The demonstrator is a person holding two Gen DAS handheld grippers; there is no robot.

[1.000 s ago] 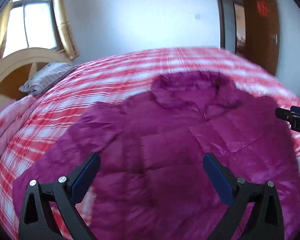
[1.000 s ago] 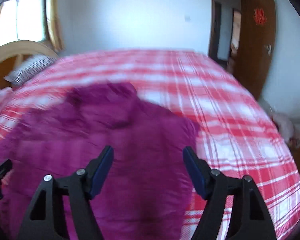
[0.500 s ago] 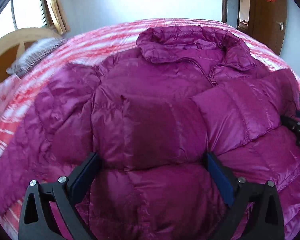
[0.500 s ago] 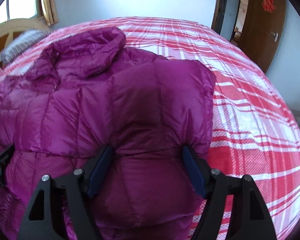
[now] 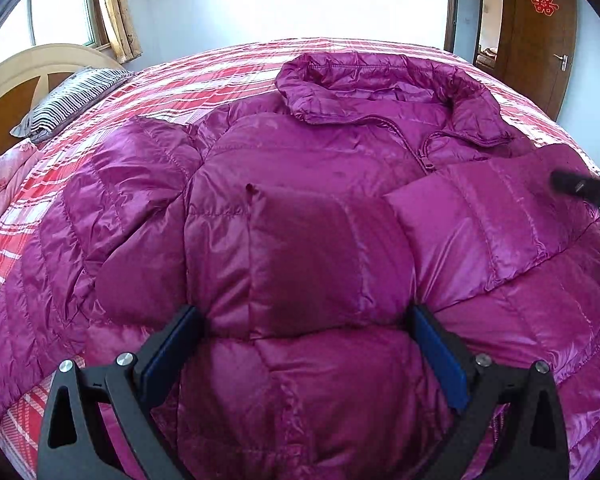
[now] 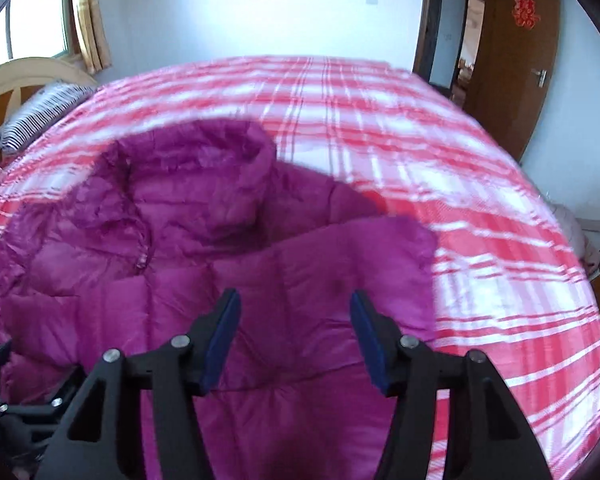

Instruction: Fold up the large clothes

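A magenta puffer jacket (image 5: 300, 184) lies face up on the bed, collar at the far side, both sleeves folded in across its chest. My left gripper (image 5: 304, 344) is open, its blue pads pressed against a puffed panel low on the jacket front. My right gripper (image 6: 296, 328) is open and empty, raised above the jacket's (image 6: 204, 248) right side, over the folded right sleeve (image 6: 352, 256). The right gripper's tip (image 5: 584, 188) shows at the right edge of the left wrist view. The left gripper's body (image 6: 4, 408) shows at the lower left of the right wrist view.
A red and white plaid bedspread (image 6: 380, 128) covers the bed. A striped pillow (image 5: 72, 100) and a curved headboard (image 5: 32, 60) are at the far left. A brown door (image 5: 540, 28) and doorway stand at the far right. A window with curtain (image 5: 112, 8) is at the back left.
Both grippers dropped onto the jacket half a second ago. Now the right gripper has lifted up and back off it; the left stays low on the jacket front.
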